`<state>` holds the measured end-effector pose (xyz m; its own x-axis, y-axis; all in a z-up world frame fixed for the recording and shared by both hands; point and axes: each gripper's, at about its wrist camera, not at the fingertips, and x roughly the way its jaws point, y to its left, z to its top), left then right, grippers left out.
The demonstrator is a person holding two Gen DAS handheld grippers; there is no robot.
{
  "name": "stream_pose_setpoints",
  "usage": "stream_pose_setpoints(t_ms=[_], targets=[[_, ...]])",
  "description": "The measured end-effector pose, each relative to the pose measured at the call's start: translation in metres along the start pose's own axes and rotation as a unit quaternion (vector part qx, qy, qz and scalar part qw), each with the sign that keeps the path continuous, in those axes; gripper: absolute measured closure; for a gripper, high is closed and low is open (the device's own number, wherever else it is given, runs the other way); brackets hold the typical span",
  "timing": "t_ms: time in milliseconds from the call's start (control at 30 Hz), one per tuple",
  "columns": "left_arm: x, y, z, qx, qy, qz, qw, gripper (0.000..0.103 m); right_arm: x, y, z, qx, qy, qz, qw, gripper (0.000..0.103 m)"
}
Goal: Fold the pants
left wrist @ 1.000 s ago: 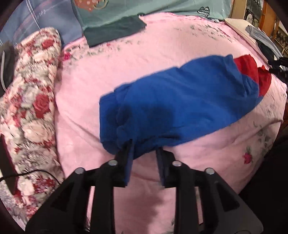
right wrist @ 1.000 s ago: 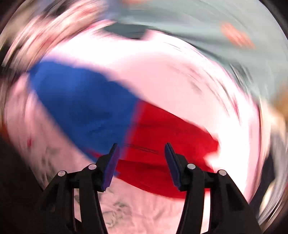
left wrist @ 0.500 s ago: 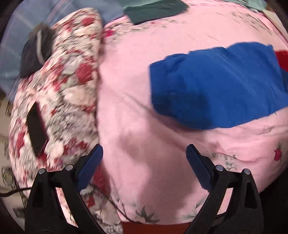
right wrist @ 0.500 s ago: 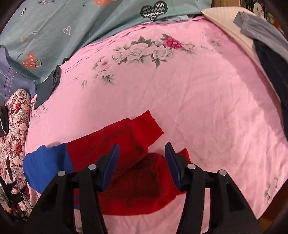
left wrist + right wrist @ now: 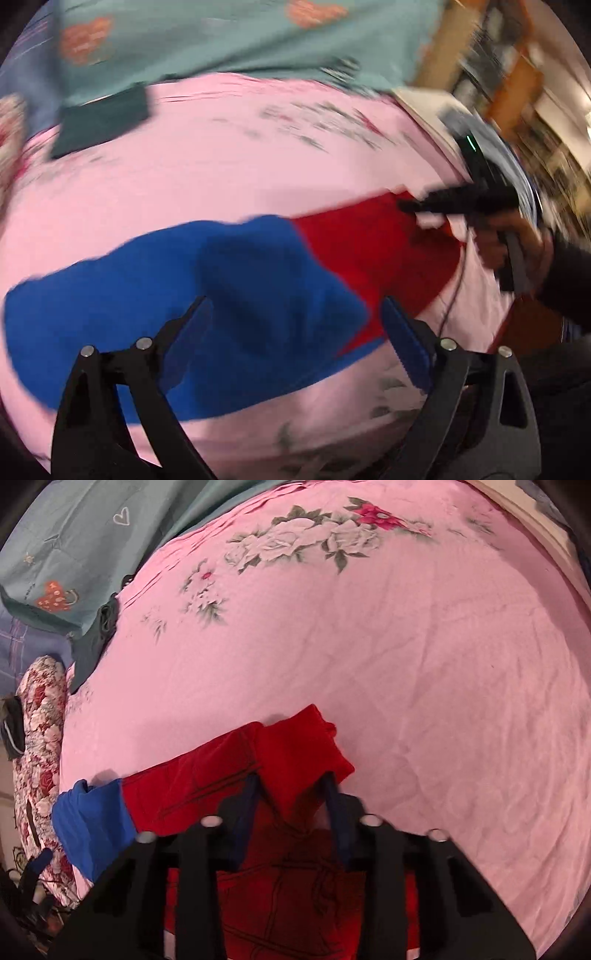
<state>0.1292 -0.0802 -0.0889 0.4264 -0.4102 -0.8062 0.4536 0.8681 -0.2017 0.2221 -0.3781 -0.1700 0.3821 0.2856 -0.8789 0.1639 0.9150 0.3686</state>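
Blue-and-red pants [image 5: 229, 280] lie across the pink floral bed sheet [image 5: 229, 177], blue part left, red legs right. My left gripper [image 5: 295, 332] hovers over the blue part, its jaws wide and closing, with nothing pinched between them. My right gripper [image 5: 290, 786] is low over the red leg ends [image 5: 299, 749]; its jaws are closing with a bunched red cuff pressed between the pads. The left wrist view shows that right gripper [image 5: 406, 205] at the red end, held by a hand [image 5: 517, 243]. This view is motion-blurred.
A dark green folded cloth [image 5: 103, 122] lies at the sheet's far left. A teal patterned cover [image 5: 74, 535] runs along the back. A red floral quilt roll [image 5: 40, 738] lines the left side. Cream fabric [image 5: 535, 528] edges the right, and wooden shelving [image 5: 517, 74] stands beyond it.
The left gripper let go of the blue end, opened wide and swung right over the pants. The right gripper dropped onto the red leg end and narrowed around it.
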Motion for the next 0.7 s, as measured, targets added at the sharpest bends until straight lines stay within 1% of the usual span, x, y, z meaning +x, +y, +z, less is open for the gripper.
stream_pose_setpoints(t_ms=[33, 67, 100, 133, 167, 200, 233, 300, 333, 400, 433, 500, 567, 600, 633, 667, 700], targets=[[0.015, -0.015, 0.001, 0.024, 0.015, -0.004, 0.9996, 0.019, -0.003, 0.003, 0.001, -0.008, -0.003, 0.002, 1.000, 0.084], [0.034, -0.029, 0.002, 0.048, 0.035, -0.008, 0.9982, 0.026, -0.013, 0.007, 0.002, -0.018, -0.012, 0.007, 1.000, 0.086], [0.048, -0.038, 0.002, 0.060, 0.052, -0.009, 0.9968, 0.029, -0.024, 0.011, 0.003, -0.024, -0.023, 0.018, 0.999, 0.086], [0.059, -0.043, 0.003, 0.067, 0.064, -0.009, 0.9956, 0.035, -0.039, 0.015, 0.003, -0.030, -0.038, 0.033, 0.998, 0.087], [0.064, -0.044, 0.005, 0.066, 0.070, -0.009, 0.9953, 0.040, -0.058, 0.018, 0.002, -0.034, -0.053, 0.047, 0.997, 0.087], [0.065, -0.043, 0.007, 0.061, 0.071, -0.013, 0.9955, 0.040, -0.081, 0.020, 0.000, -0.037, -0.071, 0.061, 0.995, 0.087], [0.063, -0.045, 0.008, 0.056, 0.067, -0.023, 0.9959, 0.040, -0.095, 0.021, -0.002, -0.036, -0.081, 0.069, 0.994, 0.087], [0.053, -0.049, 0.009, 0.055, 0.059, -0.044, 0.9958, 0.040, -0.127, 0.014, -0.016, -0.026, -0.096, 0.083, 0.992, 0.087], [0.049, -0.048, 0.009, 0.056, 0.056, -0.057, 0.9952, 0.040, -0.132, 0.010, -0.021, -0.020, -0.095, 0.083, 0.992, 0.087], [0.047, -0.049, 0.004, 0.056, 0.068, -0.080, 0.9929, 0.038, -0.130, -0.007, -0.040, 0.006, -0.076, 0.081, 0.994, 0.087], [0.047, -0.048, 0.002, 0.054, 0.075, -0.084, 0.9922, 0.038, -0.123, -0.017, -0.048, 0.021, -0.065, 0.075, 0.995, 0.087], [0.059, -0.041, -0.006, 0.043, 0.105, -0.092, 0.9892, 0.038, -0.093, -0.038, -0.067, 0.047, -0.038, 0.045, 0.997, 0.086], [0.075, -0.033, -0.014, 0.029, 0.141, -0.091, 0.9854, 0.039, -0.060, -0.053, -0.081, 0.056, -0.010, 0.001, 0.998, 0.075], [0.079, -0.030, -0.018, 0.029, 0.152, -0.082, 0.9845, 0.039, -0.053, -0.056, -0.086, 0.055, -0.004, -0.004, 0.998, 0.068], [0.080, -0.029, -0.019, 0.034, 0.160, -0.072, 0.9840, 0.039, -0.054, -0.058, -0.087, 0.060, -0.007, -0.010, 0.998, 0.056], [0.078, -0.028, -0.019, 0.038, 0.157, -0.069, 0.9844, 0.038, -0.062, -0.057, -0.086, 0.068, -0.007, -0.018, 0.998, 0.050], [0.074, -0.027, -0.019, 0.040, 0.151, -0.070, 0.9853, 0.037, -0.071, -0.055, -0.085, 0.066, -0.008, -0.018, 0.998, 0.050]])
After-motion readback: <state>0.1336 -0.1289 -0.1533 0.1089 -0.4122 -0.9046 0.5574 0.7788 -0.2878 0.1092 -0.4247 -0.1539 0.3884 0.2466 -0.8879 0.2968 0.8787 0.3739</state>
